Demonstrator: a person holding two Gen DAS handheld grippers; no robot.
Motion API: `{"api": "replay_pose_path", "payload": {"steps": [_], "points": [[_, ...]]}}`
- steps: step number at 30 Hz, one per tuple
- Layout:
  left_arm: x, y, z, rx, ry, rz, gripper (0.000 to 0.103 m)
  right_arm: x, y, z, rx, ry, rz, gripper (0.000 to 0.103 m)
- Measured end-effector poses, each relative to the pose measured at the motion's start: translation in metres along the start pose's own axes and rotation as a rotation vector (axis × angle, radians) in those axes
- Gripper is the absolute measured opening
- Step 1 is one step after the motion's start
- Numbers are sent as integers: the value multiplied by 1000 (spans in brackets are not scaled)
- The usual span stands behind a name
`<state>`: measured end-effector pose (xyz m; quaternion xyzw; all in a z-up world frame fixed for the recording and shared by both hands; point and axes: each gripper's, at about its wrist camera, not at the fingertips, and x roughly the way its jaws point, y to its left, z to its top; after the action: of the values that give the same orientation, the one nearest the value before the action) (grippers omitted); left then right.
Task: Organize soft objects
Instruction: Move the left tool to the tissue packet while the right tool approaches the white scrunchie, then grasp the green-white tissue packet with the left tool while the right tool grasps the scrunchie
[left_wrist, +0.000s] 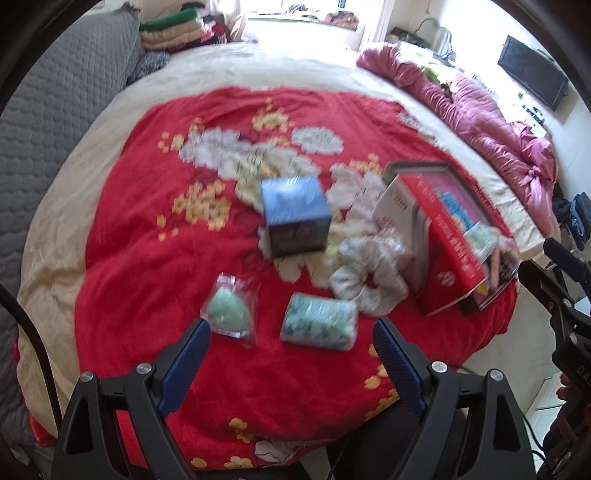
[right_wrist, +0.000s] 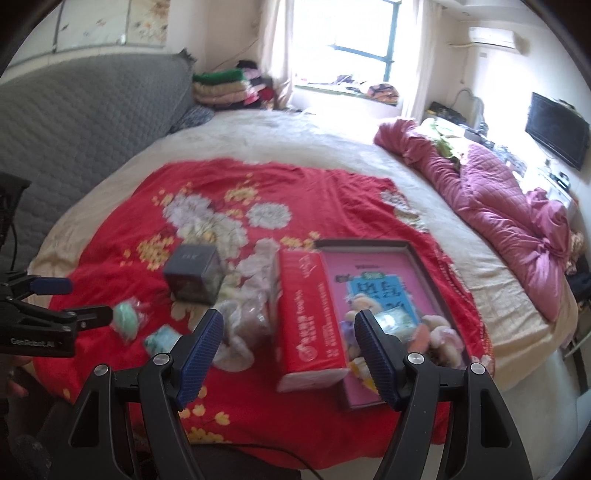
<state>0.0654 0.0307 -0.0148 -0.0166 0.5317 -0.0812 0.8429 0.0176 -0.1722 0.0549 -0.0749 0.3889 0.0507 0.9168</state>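
Both my grippers, left and right, gape empty. I'm approaching; next, close left on the sponge just ahead.

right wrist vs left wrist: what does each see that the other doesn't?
Only right wrist: window, air conditioner, pink picture inside the tray, left gripper from the side.
Only left wrist: right gripper at its right edge.
Both: red floral blanket, dark cube box, red tissue pack, white scrunchie, green bagged sponge, teal packet, pink quilt. Both grippers' fingers open, empty.
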Motion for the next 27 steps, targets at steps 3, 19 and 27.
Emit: {"api": "replay_pose_path", "payload": {"steps": [3, 19, 27], "points": [[17, 4, -9, -6, 39, -8, 89, 17, 17, -8, -38, 37, 25, 75], [102, -22, -15, 73, 164, -46, 90, 76, 46, -32, -124, 174, 88, 75], [130, -33, -7, 116, 197, -52, 91, 89, 37, -25, -119, 192, 80, 75]]}}
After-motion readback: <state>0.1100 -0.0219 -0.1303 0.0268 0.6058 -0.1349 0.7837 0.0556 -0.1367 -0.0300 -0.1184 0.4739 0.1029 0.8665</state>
